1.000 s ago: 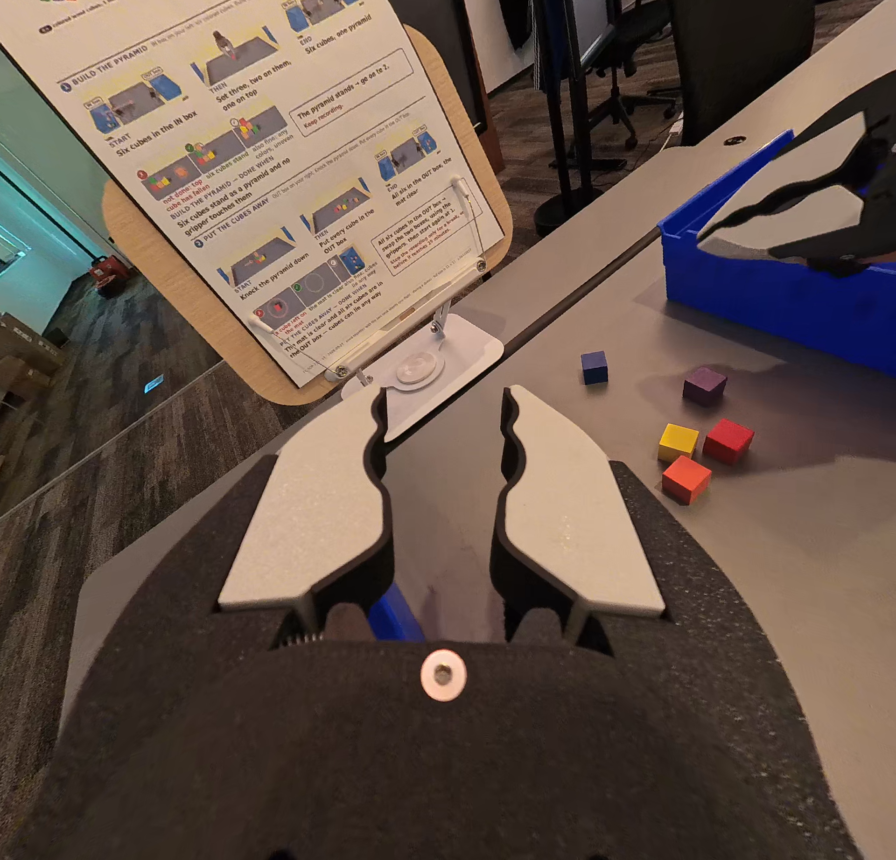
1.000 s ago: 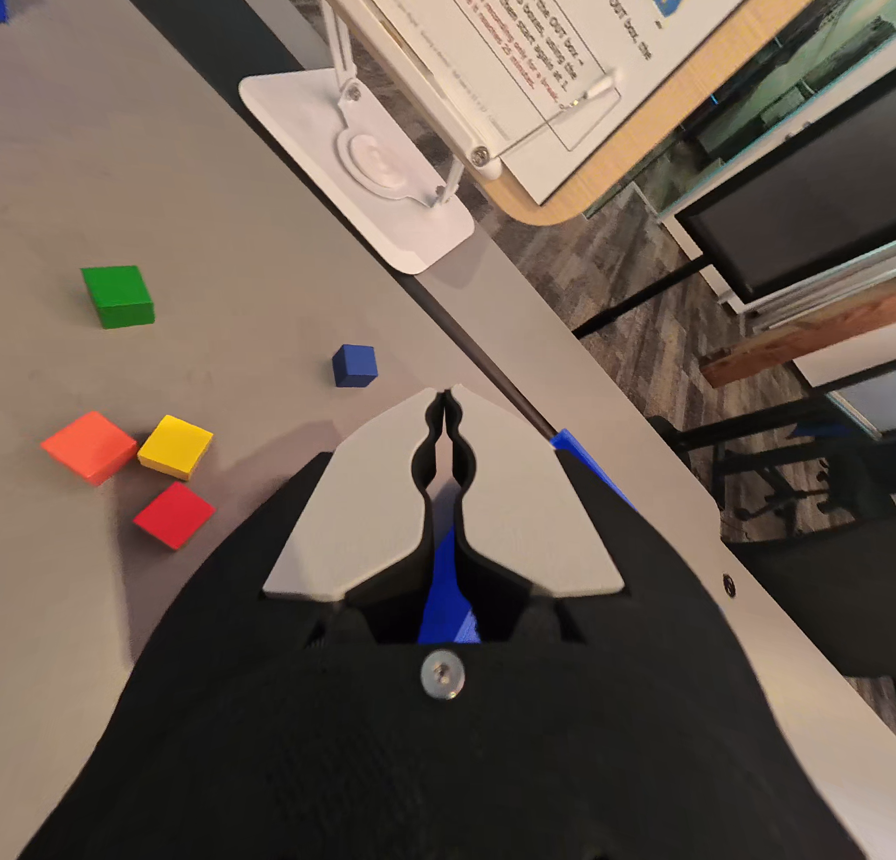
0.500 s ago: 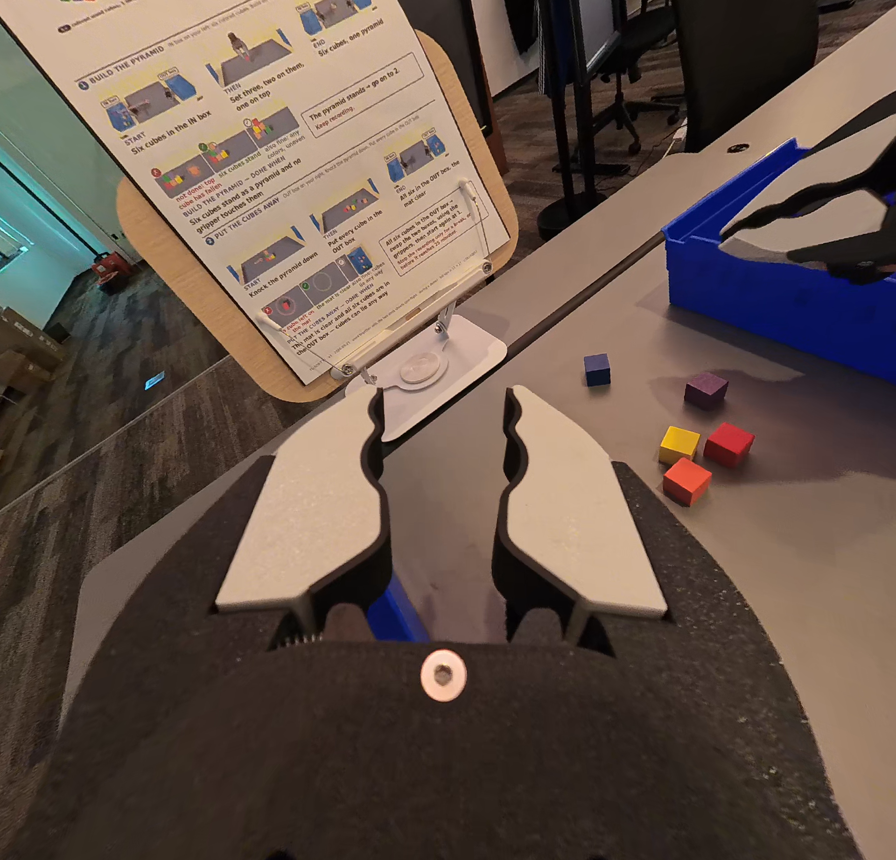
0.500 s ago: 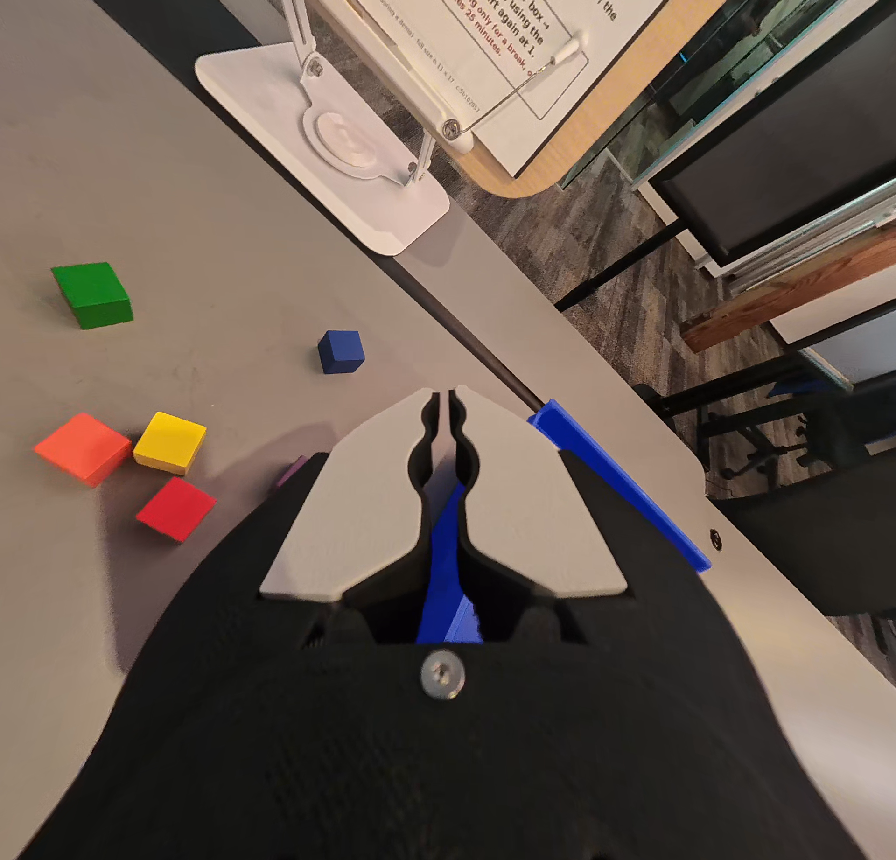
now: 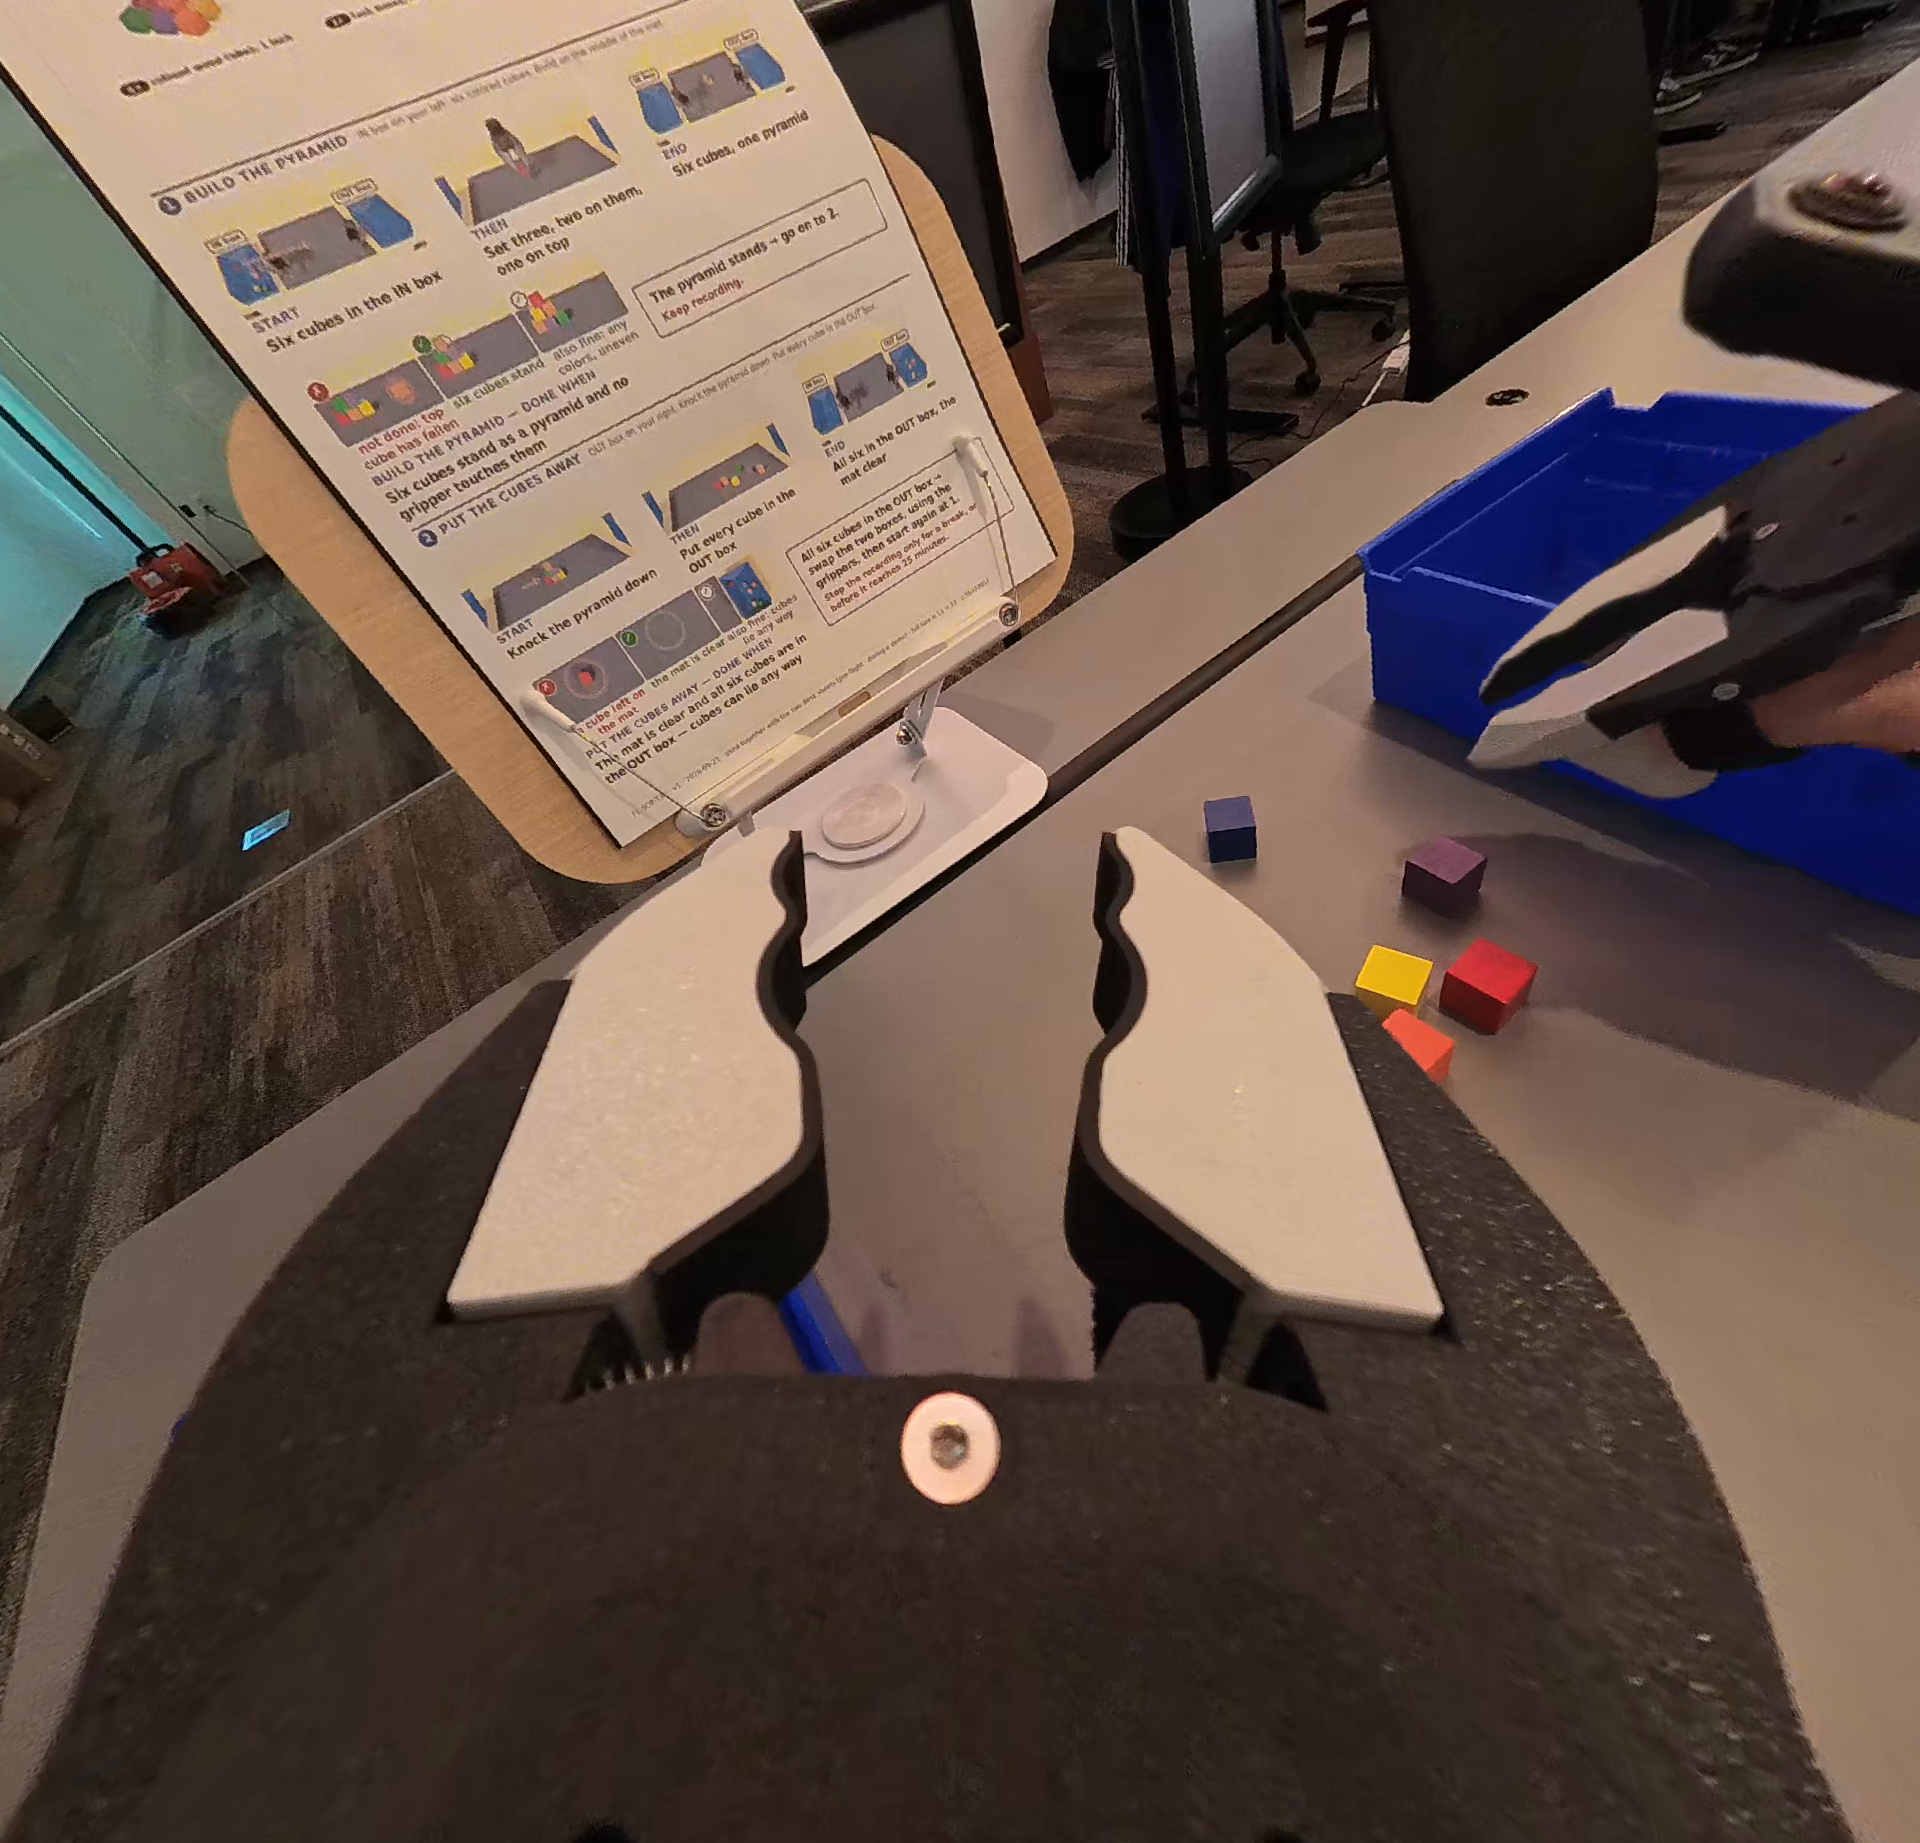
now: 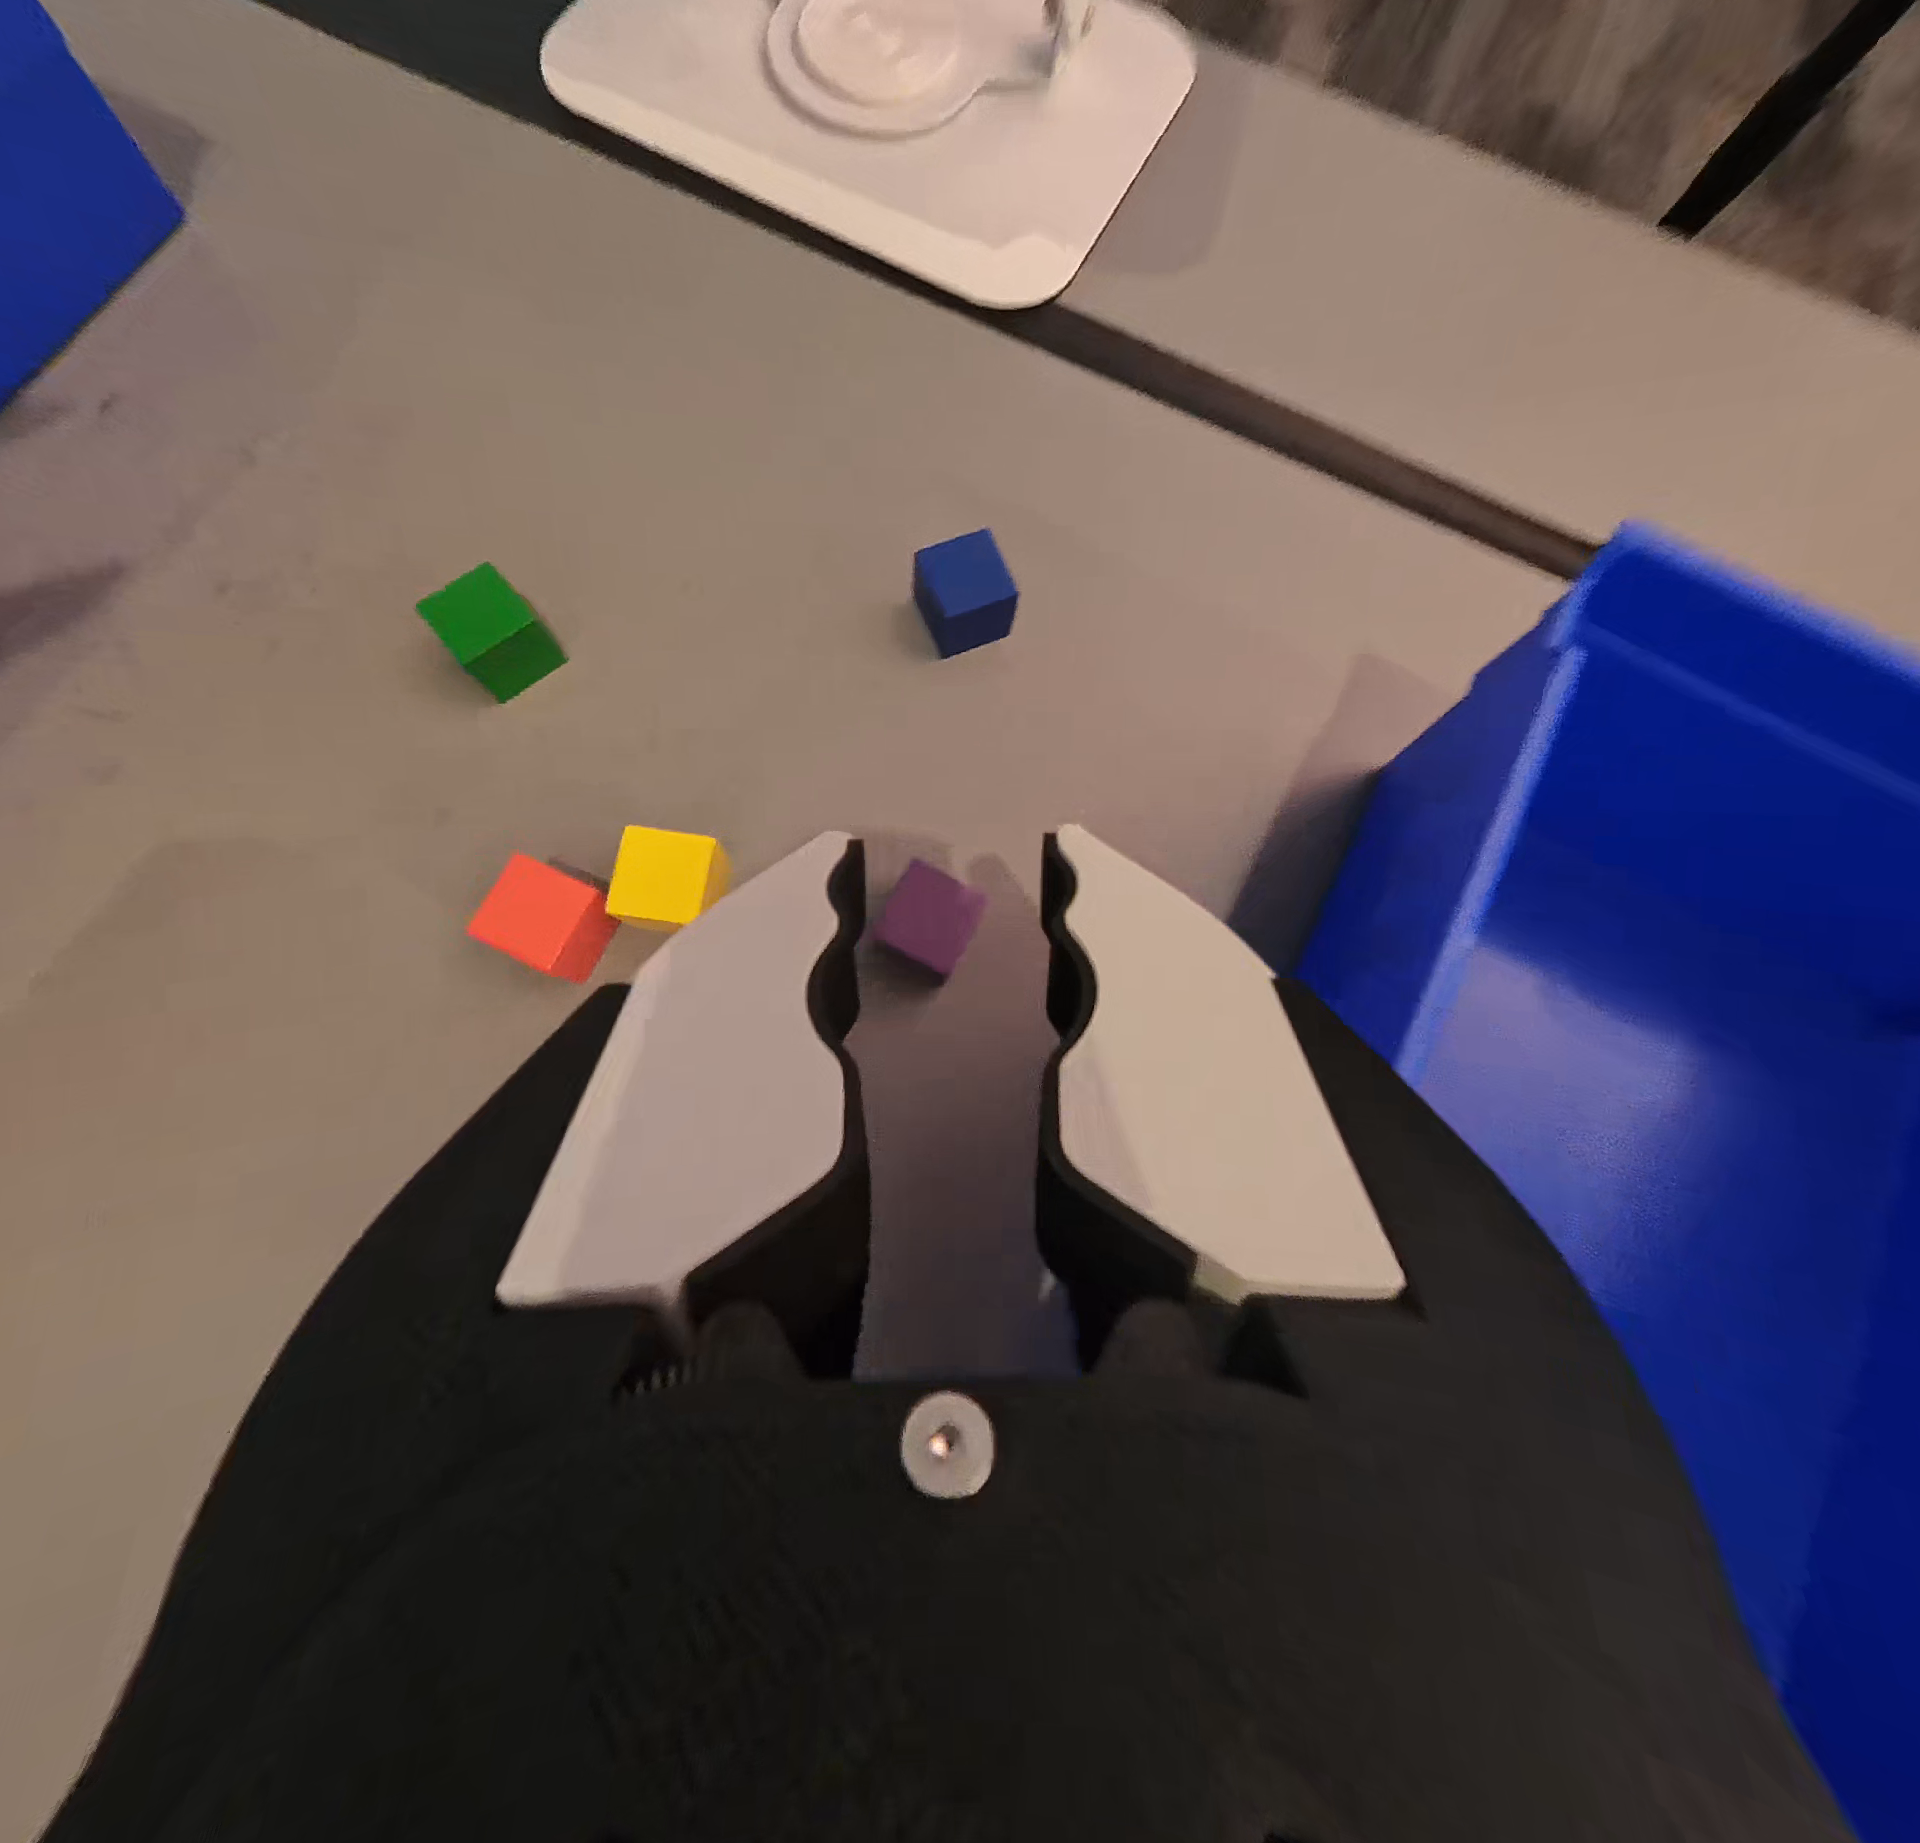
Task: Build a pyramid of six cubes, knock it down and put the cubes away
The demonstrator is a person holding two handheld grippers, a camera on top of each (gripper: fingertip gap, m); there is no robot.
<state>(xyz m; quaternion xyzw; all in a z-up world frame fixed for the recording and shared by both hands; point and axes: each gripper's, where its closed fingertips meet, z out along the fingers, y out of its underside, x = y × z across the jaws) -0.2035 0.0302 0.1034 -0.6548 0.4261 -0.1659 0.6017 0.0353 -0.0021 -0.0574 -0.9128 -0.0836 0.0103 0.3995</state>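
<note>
My right gripper (image 6: 948, 848) has swung down off the blue bin (image 6: 1621, 962) & parted, jaws half-open, empty, purple cube (image 6: 928, 917) lying betw. the tips. Left gripper (image 5: 948, 848) wide open, empty, over bare table (image 5: 1662, 1222) nr its edge.

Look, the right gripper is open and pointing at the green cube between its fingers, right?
Not quite. The right gripper is open, but the cube between its fingers is the purple cube, as the right wrist view shows. The green cube sits farther off to the left on the table.
</note>
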